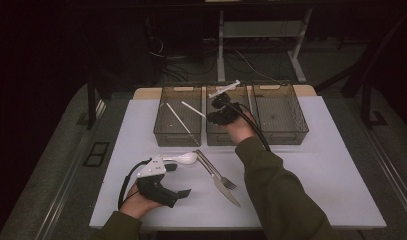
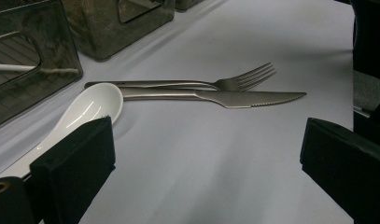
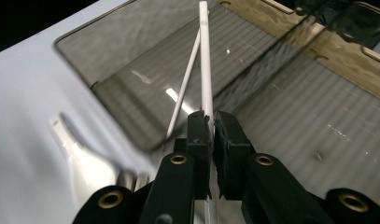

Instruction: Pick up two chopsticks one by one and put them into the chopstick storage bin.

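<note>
My right gripper (image 1: 212, 117) hovers over the left edge of the middle bin (image 1: 216, 137), shut on a white chopstick (image 1: 193, 109) that reaches out over the left bin (image 1: 177, 136). In the right gripper view, its jaws (image 3: 211, 119) pinch that chopstick (image 3: 205, 56) near its lower end. A second chopstick (image 3: 185, 88) lies in the bin below. My left gripper (image 1: 178, 180) rests on the table's front left, open, its jaws (image 2: 206, 154) wide apart with nothing between them. A white spoon (image 2: 92, 105) lies just beyond its left jaw.
A metal fork (image 1: 216, 172) and knife (image 1: 226, 190) lie side by side on the white table, right of the spoon (image 1: 183, 158). A third bin (image 1: 281, 135) stands at the right of the row. The white table cover (image 1: 331, 170) is bare right of my right forearm.
</note>
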A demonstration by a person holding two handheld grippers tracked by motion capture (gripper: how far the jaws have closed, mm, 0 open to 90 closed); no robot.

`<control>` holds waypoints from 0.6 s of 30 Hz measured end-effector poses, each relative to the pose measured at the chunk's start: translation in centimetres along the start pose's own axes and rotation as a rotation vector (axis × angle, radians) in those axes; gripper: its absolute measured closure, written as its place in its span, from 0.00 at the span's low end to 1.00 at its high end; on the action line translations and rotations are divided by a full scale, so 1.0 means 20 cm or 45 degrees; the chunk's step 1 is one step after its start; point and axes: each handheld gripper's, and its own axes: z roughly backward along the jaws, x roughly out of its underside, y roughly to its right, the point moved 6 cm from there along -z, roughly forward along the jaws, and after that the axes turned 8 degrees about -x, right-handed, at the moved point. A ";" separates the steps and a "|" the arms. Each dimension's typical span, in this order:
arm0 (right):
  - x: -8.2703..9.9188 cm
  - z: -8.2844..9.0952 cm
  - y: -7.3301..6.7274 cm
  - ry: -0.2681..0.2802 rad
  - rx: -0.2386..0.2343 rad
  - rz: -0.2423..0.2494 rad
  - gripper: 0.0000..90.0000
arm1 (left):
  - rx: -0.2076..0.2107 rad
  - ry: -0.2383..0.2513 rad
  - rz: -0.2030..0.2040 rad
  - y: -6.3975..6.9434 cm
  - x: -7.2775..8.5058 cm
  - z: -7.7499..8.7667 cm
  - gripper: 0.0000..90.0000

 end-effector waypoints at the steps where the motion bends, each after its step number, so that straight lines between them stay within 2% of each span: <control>1: -0.02 -0.03 0.00 -0.005 0.004 -0.009 0.94 | 0.002 0.000 0.001 0.00 0.00 0.00 0.03; 5: -0.10 -0.16 0.01 -0.031 0.004 -0.043 0.94 | 0.009 0.001 -0.001 0.01 0.00 0.00 0.03; 13: -0.24 -0.38 0.00 -0.084 0.028 -0.069 0.94 | 0.028 0.008 -0.002 0.01 -0.01 0.00 0.03; 16: -0.27 -0.44 0.00 -0.080 0.031 -0.080 0.93 | 0.032 0.013 -0.001 0.01 -0.01 0.00 0.03; 18: -0.29 -0.45 -0.01 -0.067 0.014 -0.084 0.87 | 0.031 0.014 -0.002 0.01 -0.01 0.01 0.03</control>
